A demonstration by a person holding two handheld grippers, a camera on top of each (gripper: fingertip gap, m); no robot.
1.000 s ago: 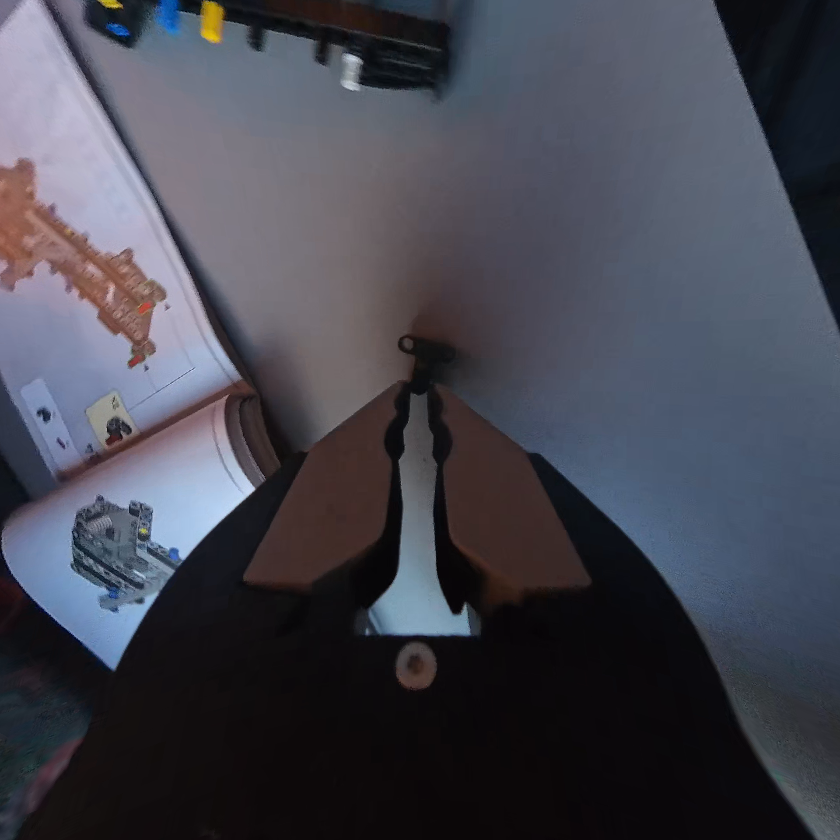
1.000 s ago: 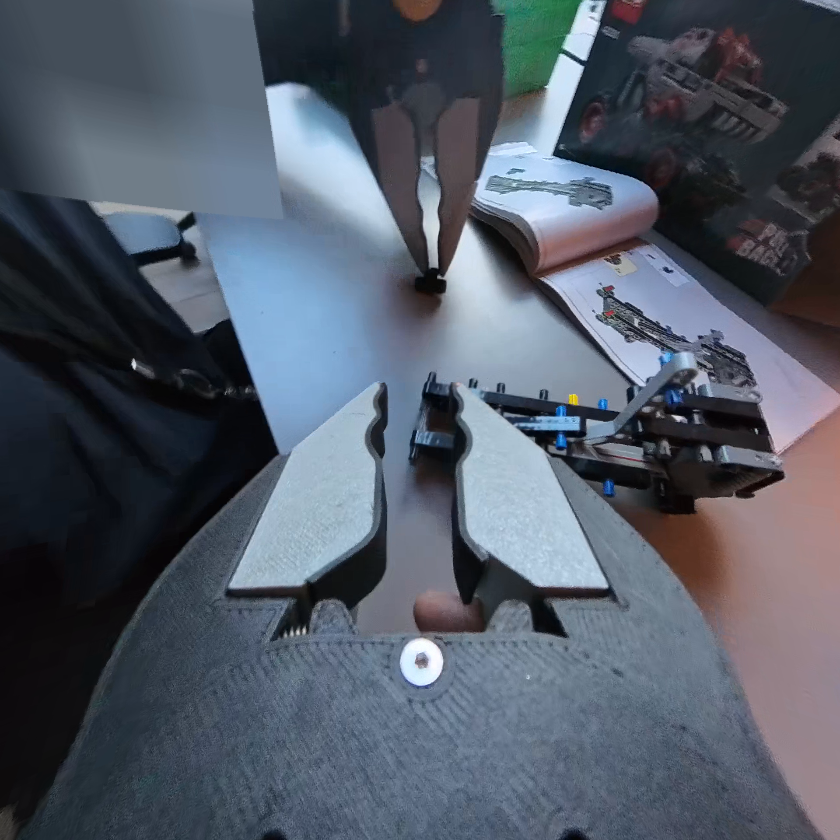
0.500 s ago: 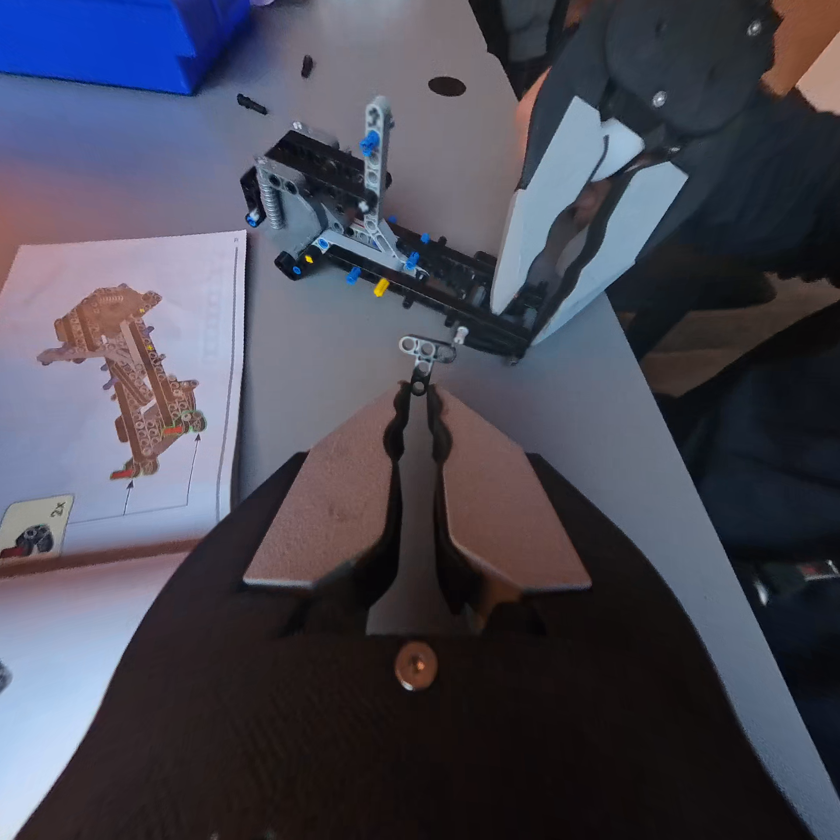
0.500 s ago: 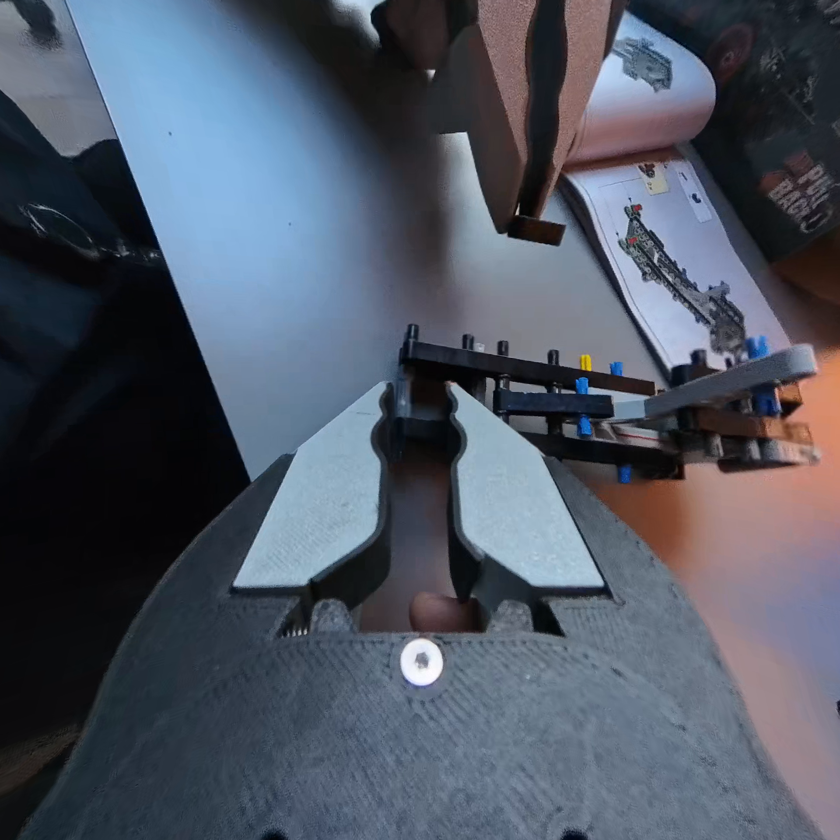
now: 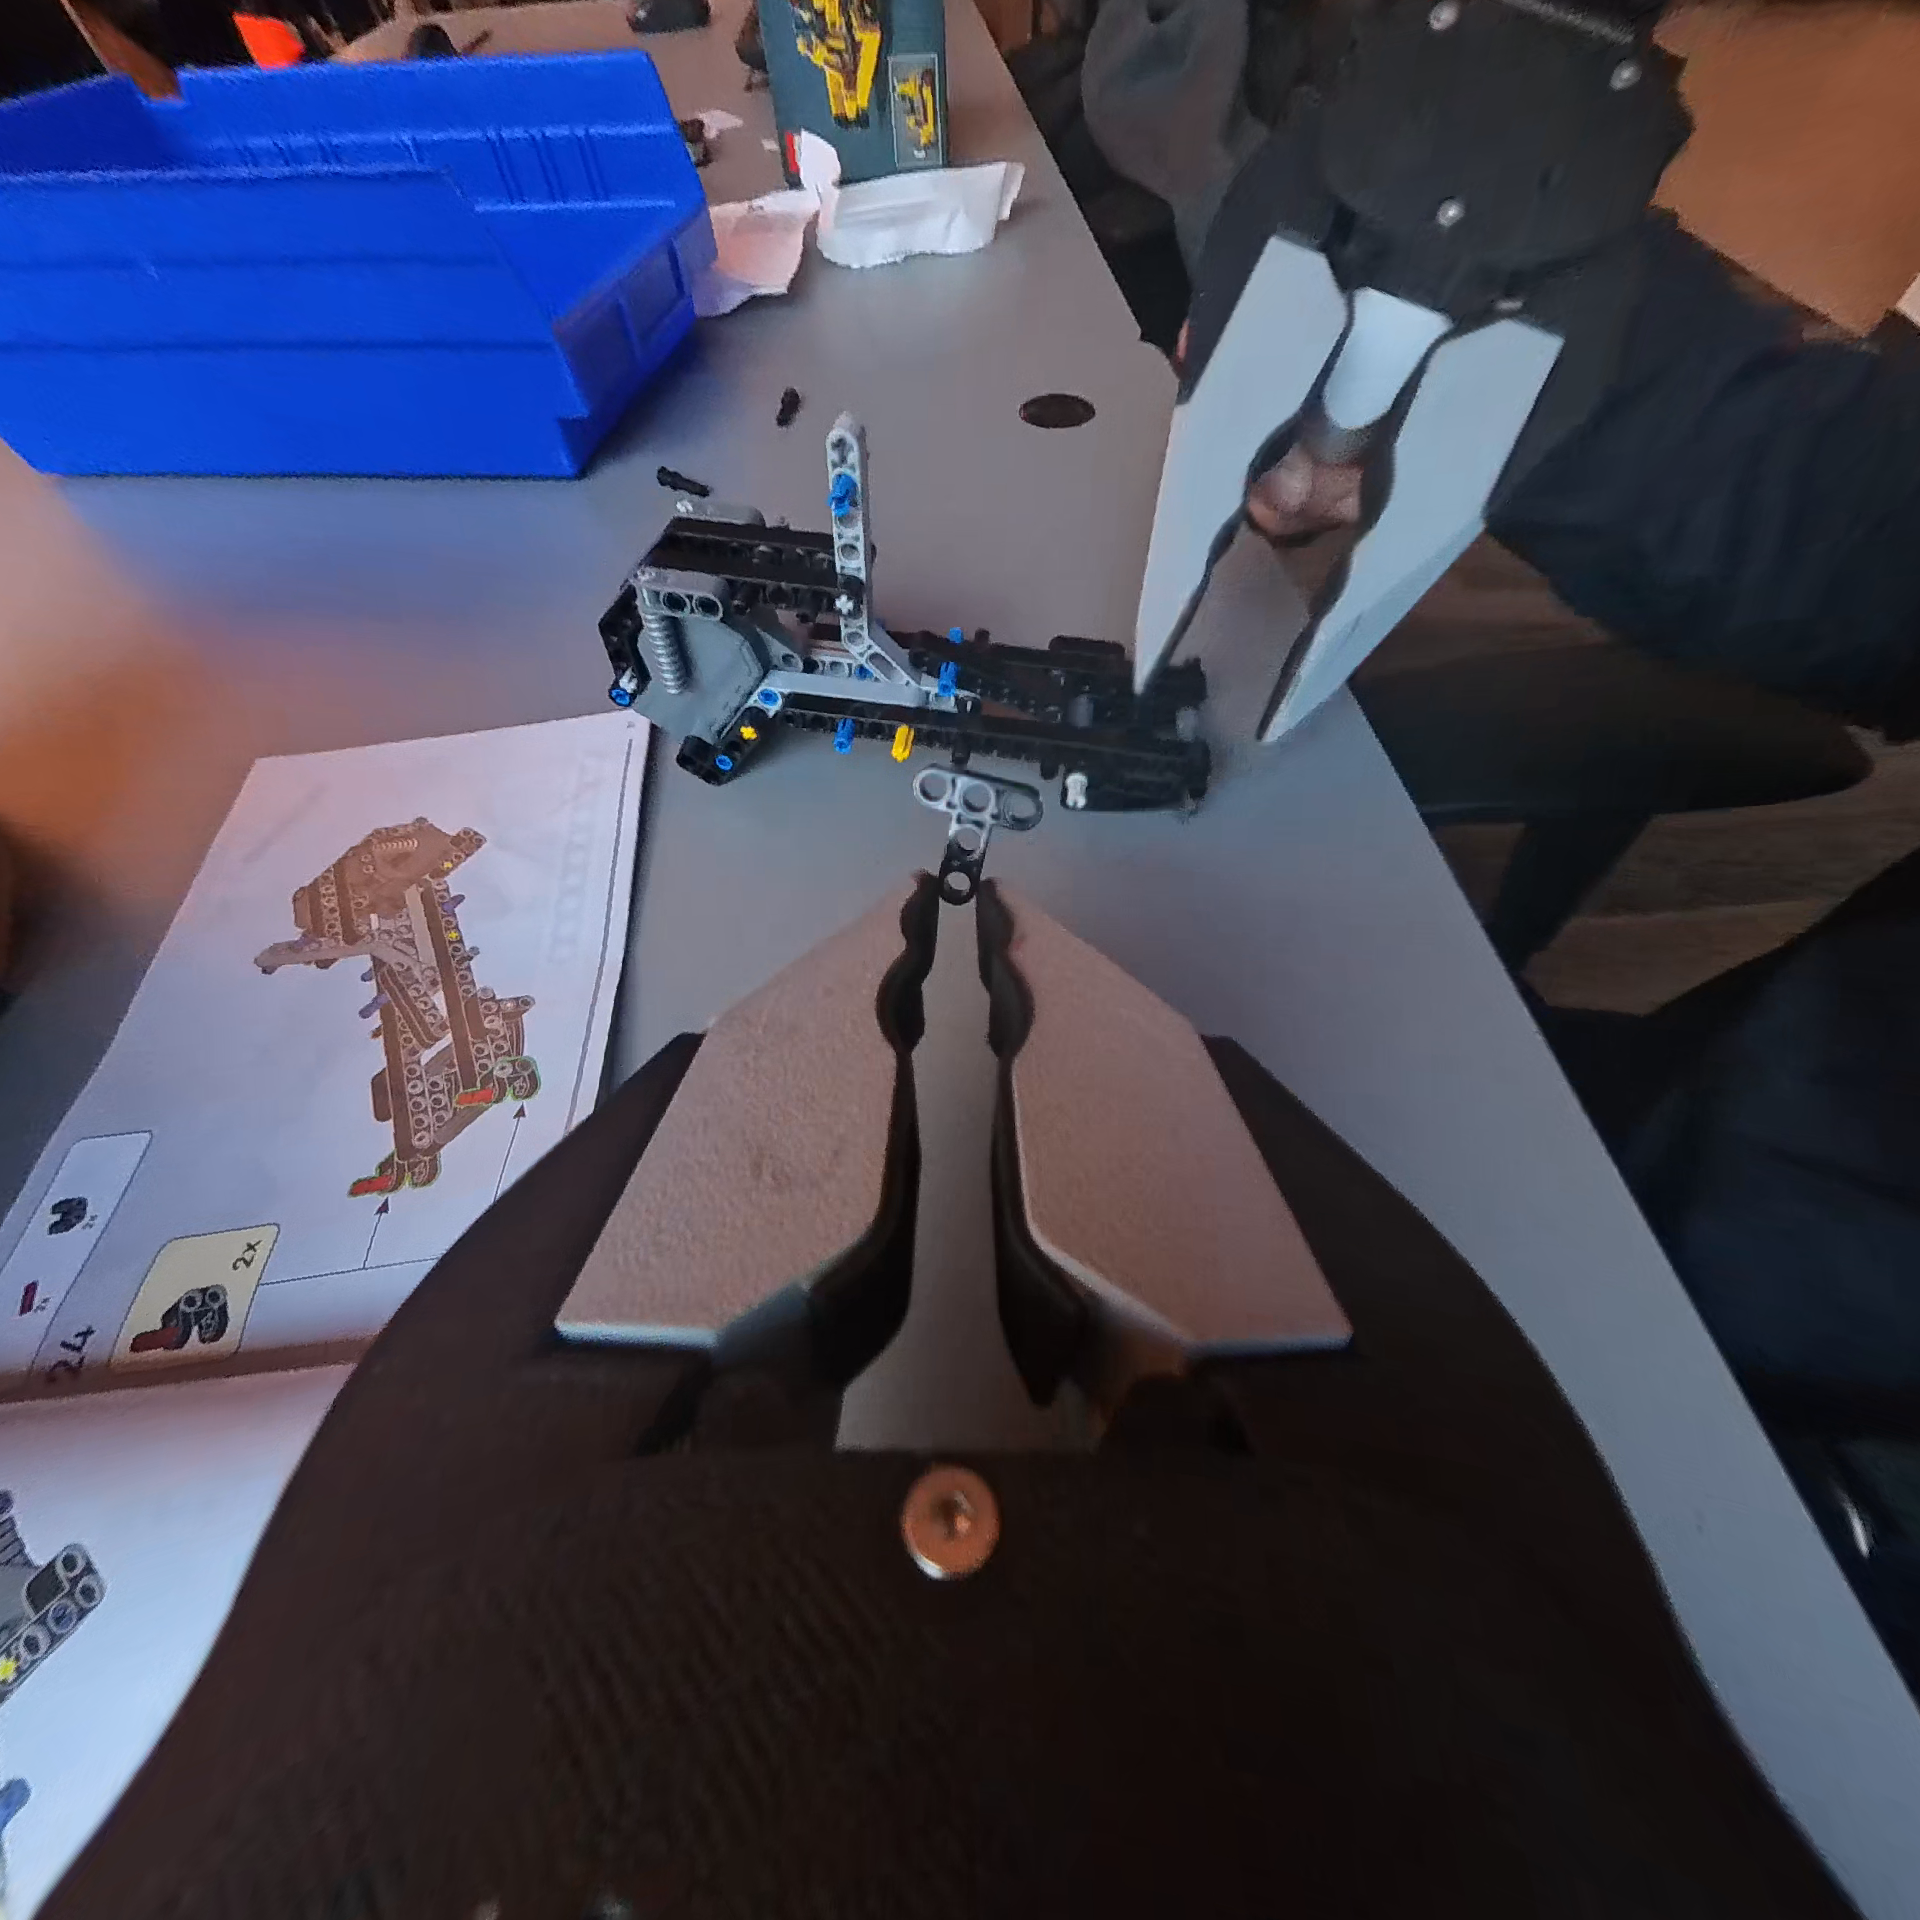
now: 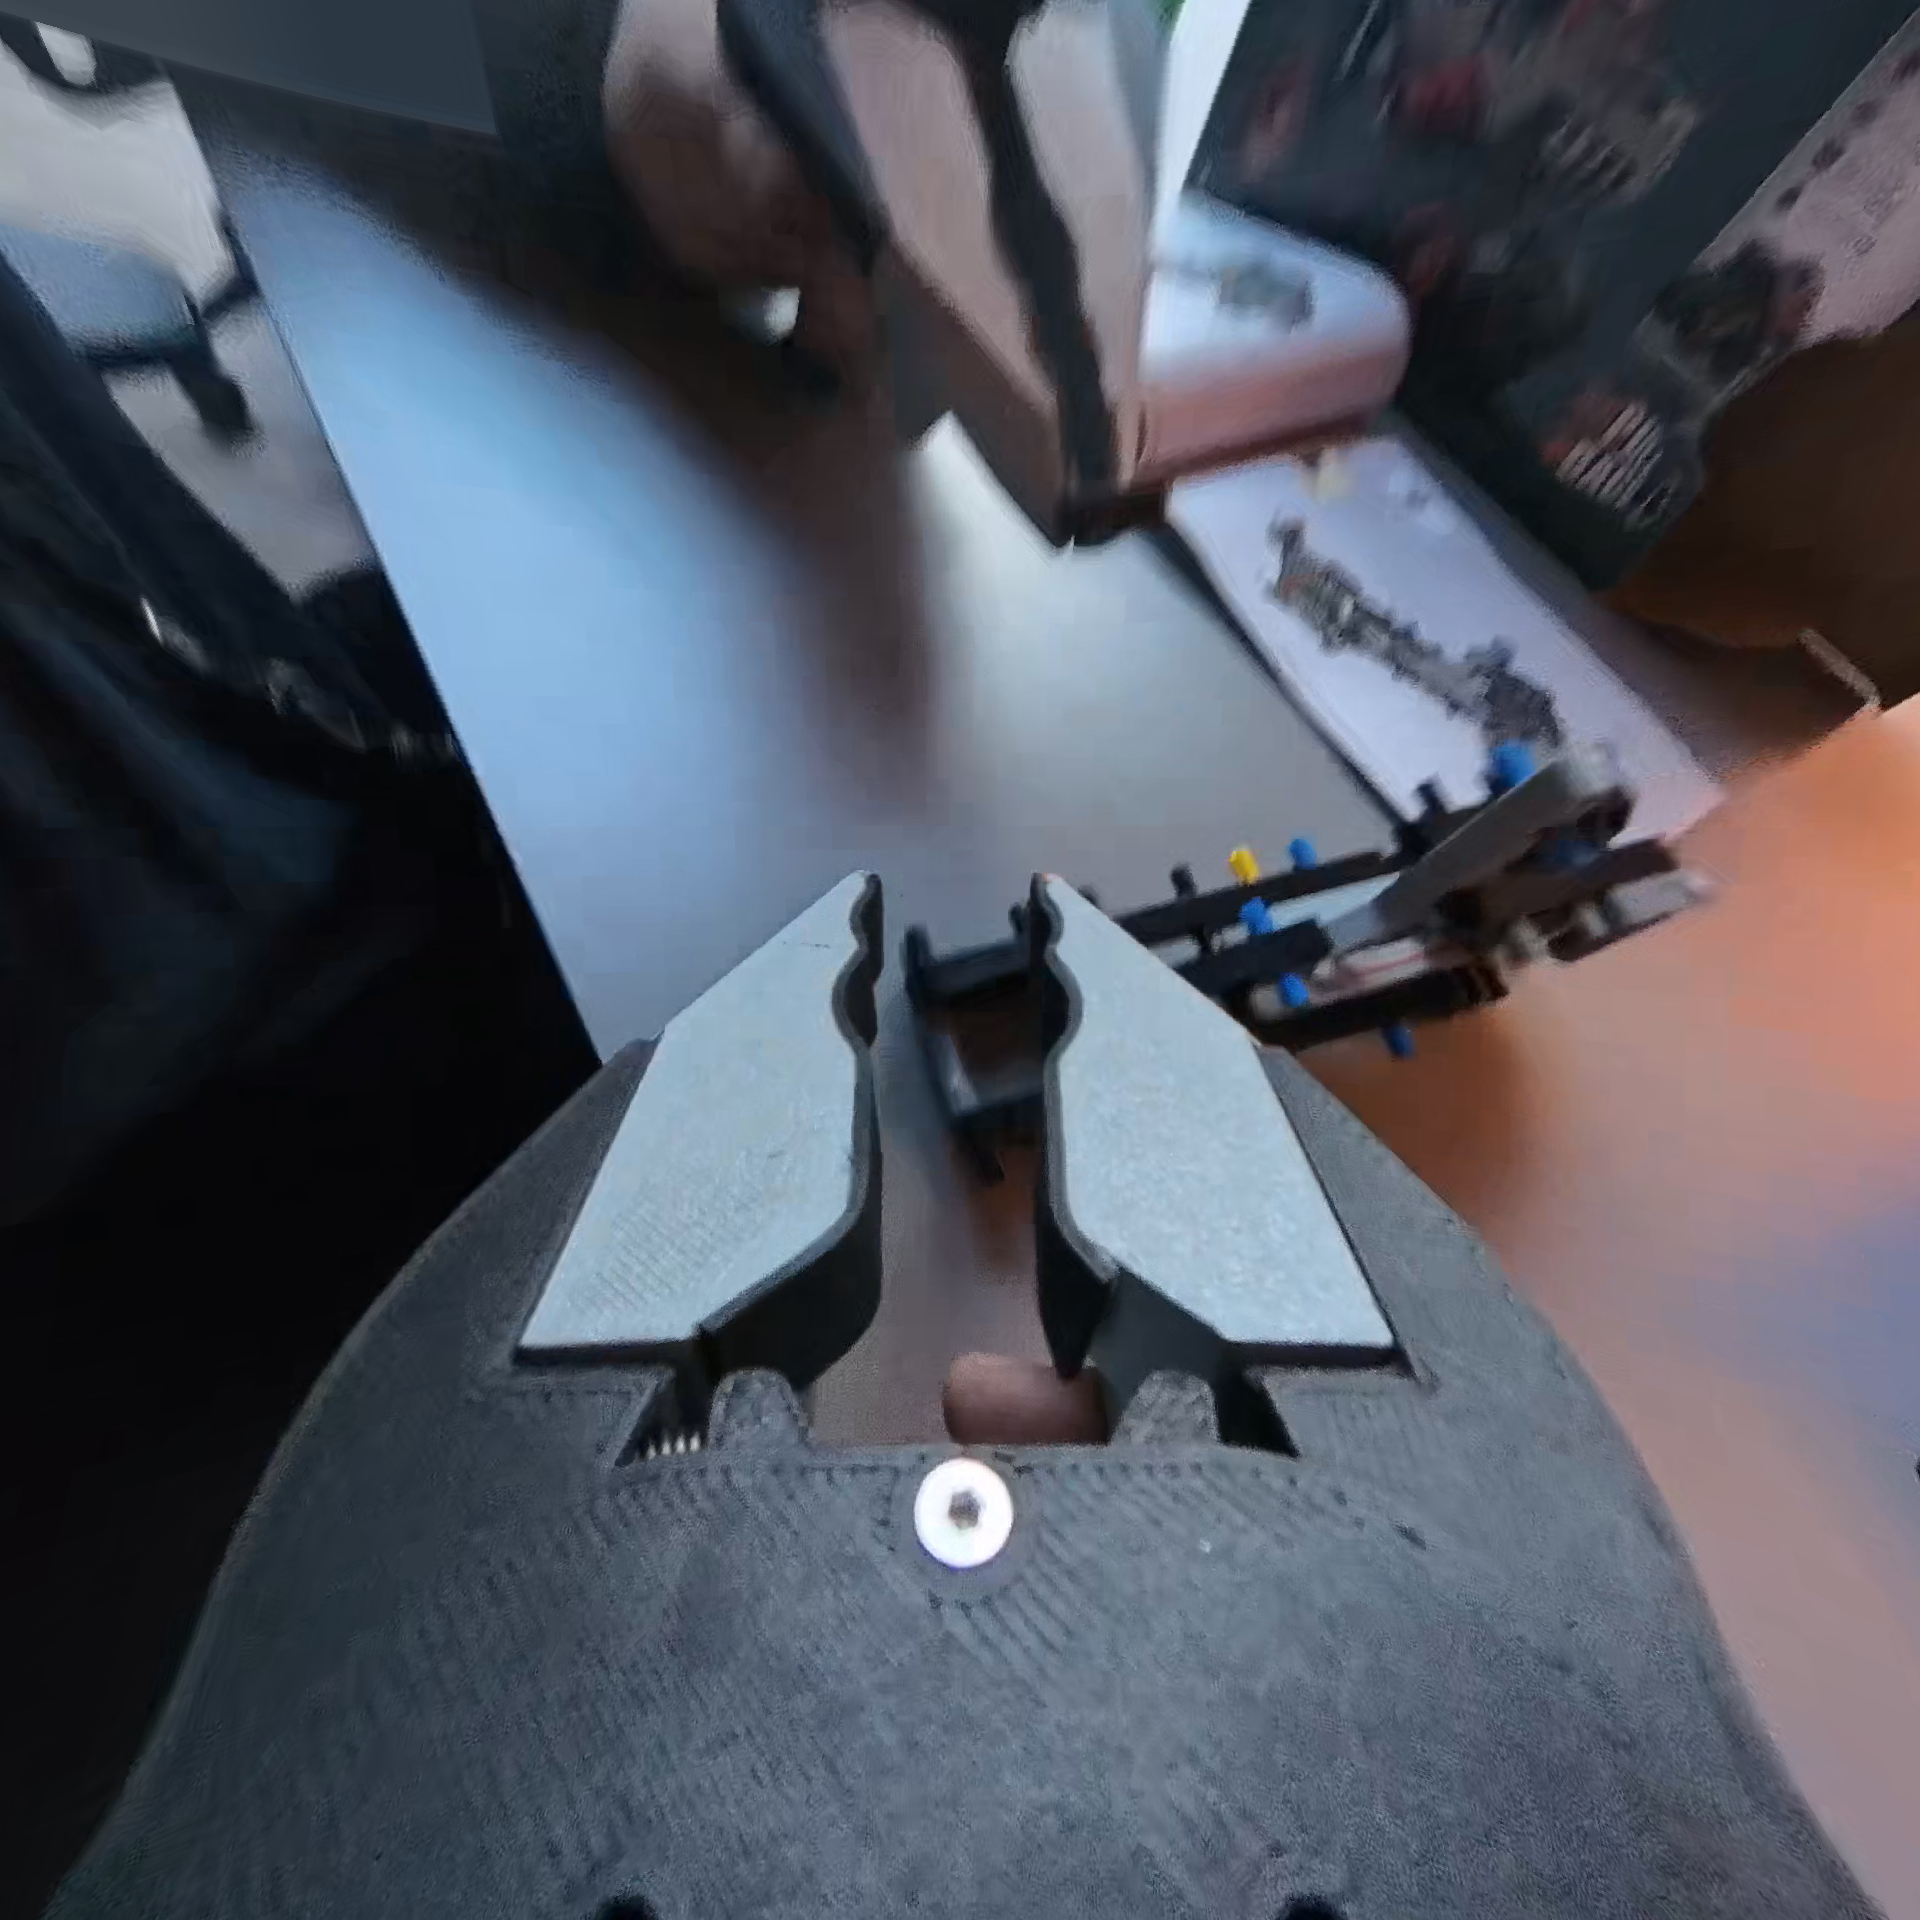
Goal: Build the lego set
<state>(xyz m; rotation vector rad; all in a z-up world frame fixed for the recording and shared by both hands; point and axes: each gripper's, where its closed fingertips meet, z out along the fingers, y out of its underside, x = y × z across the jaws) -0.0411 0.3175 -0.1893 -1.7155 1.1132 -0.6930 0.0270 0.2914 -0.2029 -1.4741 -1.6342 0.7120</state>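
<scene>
1. The left gripper (image 5: 958,891) is nearly closed, its tips pinching the stem of a small grey T-piece (image 5: 975,805).
2. The T-piece stands out past the tips, its crossbar on the far side, just near of the model (image 5: 894,665); I cannot tell whether the two touch.
3. The model lies on the grey tabletop (image 5: 1299,1039), a long black frame with a grey block at its left end, a grey beam rising upright, and blue and yellow pins along its side.
4. The right gripper (image 6: 954,906) is partly open and holds nothing. In the left wrist view it (image 5: 1210,707) comes down from the far right, one tip at the model's right end and the other beyond it.
5. In the right wrist view the model's black end frame (image 6: 971,1023) sits between the right gripper's fingers (image 6: 1153,1122), close to the right finger; contact cannot be told through the blur.
6. The left gripper (image 6: 1081,520) shows blurred at the far side of that view, above the tabletop (image 6: 665,665).
7. An open manual (image 5: 312,987) lies left of the model, with a page showing a drawing of the build.
8. A blue bin (image 5: 312,260) stands at the far left, with crumpled paper (image 5: 904,213) and a box (image 5: 862,83) beyond it.
9. Two small black pins (image 5: 681,480) lie loose between bin and model.
</scene>
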